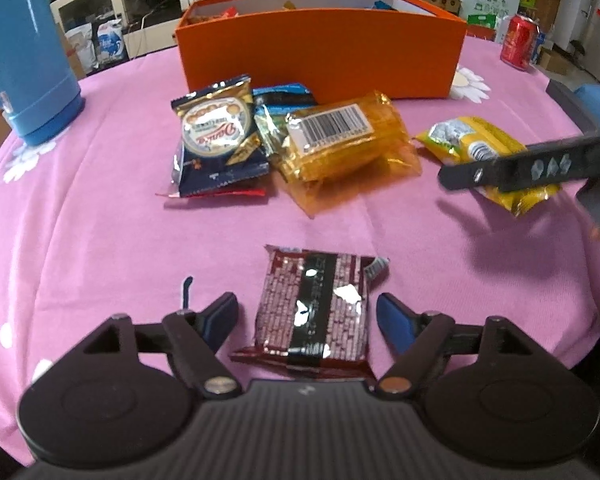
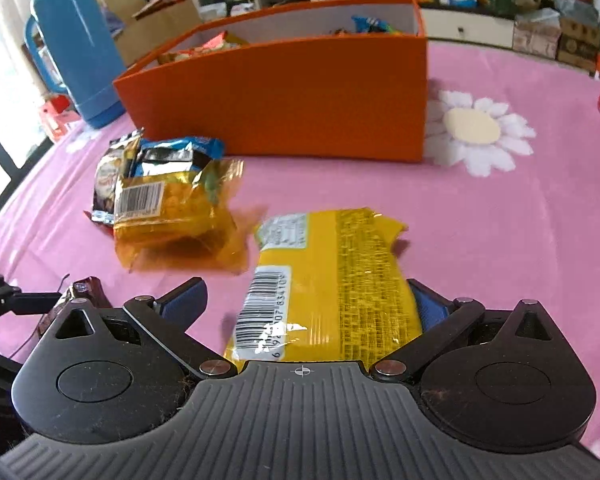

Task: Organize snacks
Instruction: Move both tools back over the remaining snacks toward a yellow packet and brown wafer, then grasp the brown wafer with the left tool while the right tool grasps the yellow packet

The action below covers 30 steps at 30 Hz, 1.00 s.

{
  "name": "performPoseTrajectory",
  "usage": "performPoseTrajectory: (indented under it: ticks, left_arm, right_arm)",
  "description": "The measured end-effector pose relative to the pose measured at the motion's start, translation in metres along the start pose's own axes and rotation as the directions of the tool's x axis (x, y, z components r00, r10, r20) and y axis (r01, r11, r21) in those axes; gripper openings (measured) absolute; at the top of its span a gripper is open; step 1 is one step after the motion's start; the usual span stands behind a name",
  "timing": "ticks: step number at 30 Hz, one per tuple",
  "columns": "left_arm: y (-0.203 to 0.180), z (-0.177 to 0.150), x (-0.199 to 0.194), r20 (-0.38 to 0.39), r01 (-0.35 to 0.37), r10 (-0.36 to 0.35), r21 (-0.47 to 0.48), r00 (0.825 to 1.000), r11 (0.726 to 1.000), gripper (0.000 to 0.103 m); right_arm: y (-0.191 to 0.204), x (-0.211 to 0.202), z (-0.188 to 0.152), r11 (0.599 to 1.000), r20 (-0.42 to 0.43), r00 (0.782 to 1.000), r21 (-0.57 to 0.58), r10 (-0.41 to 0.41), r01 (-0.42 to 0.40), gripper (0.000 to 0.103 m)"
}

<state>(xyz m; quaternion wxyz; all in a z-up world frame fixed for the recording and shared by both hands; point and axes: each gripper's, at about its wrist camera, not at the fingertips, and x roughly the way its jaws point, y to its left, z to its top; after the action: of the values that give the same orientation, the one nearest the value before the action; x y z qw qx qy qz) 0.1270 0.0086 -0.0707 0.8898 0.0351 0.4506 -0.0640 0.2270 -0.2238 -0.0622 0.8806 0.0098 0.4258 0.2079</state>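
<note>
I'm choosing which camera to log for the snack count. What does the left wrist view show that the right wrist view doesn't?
Only the left wrist view: the whole maroon packet between the open left gripper, and a red can.

Only the right wrist view: the yellow packet's barcode and the large daisy print.

Both: orange box, blue flask, amber packet, yellow packet, pink cloth.

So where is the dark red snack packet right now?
In the left wrist view the dark red packet lies flat on the pink tablecloth, between the open left gripper fingers, nearer the camera than the snack pile.
</note>
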Motion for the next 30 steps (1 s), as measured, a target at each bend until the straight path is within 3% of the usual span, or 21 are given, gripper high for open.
performPoseTrajectory:
  ticks: [6, 19, 20, 21, 22, 23, 25, 28, 30]
  left_arm:
    - [-0.001, 0.004, 0.003, 0.009, -0.008, 0.008, -0.016, 1.000, 1.000, 0.079]
    - [-0.001, 0.002, 0.003, 0.012, -0.012, 0.013, -0.020, 1.000, 1.000, 0.080]
    - [-0.001, 0.002, 0.003, 0.012, -0.010, 0.010, -0.021, 1.000, 1.000, 0.077]
    - [0.000, 0.003, 0.001, 0.014, 0.011, -0.011, -0.025, 1.000, 1.000, 0.058]
    - [-0.001, 0.005, -0.002, 0.015, 0.028, -0.027, -0.026, 1.000, 0.999, 0.046]
    - [0.000, 0.006, -0.004, 0.006, 0.043, -0.043, -0.030, 0.999, 0.999, 0.046]
    - [0.004, 0.007, -0.010, 0.012, 0.097, -0.096, -0.058, 0.995, 0.994, 0.047]
    - [0.007, 0.006, -0.020, 0.032, 0.119, -0.117, -0.075, 0.993, 0.990, 0.047]
    - [0.009, 0.004, -0.022, 0.036, 0.104, -0.102, -0.067, 0.994, 0.992, 0.047]
  right_arm:
    - [0.020, 0.008, -0.014, 0.982, 0.042, 0.992, -0.148, -0.115, 0.120, 0.087]
    - [0.017, 0.006, -0.016, 0.983, 0.071, 0.990, -0.129, -0.122, 0.131, 0.087]
    - [0.016, 0.006, -0.015, 0.984, 0.066, 0.990, -0.123, -0.121, 0.128, 0.085]
    - [0.016, 0.003, -0.015, 0.984, 0.070, 0.990, -0.122, -0.125, 0.132, 0.070]
    - [0.016, -0.001, -0.016, 0.983, 0.078, 0.990, -0.128, -0.120, 0.129, 0.057]
    - [0.015, -0.005, -0.016, 0.987, 0.074, 0.992, -0.115, -0.102, 0.110, 0.055]
    - [0.011, -0.016, -0.021, 0.995, 0.079, 0.994, -0.057, -0.078, 0.082, 0.034]
    - [0.012, -0.038, -0.032, 0.999, 0.103, 0.994, 0.030, -0.029, 0.026, 0.033]
    - [0.017, -0.046, -0.038, 0.999, 0.106, 0.994, 0.031, -0.035, 0.032, 0.033]
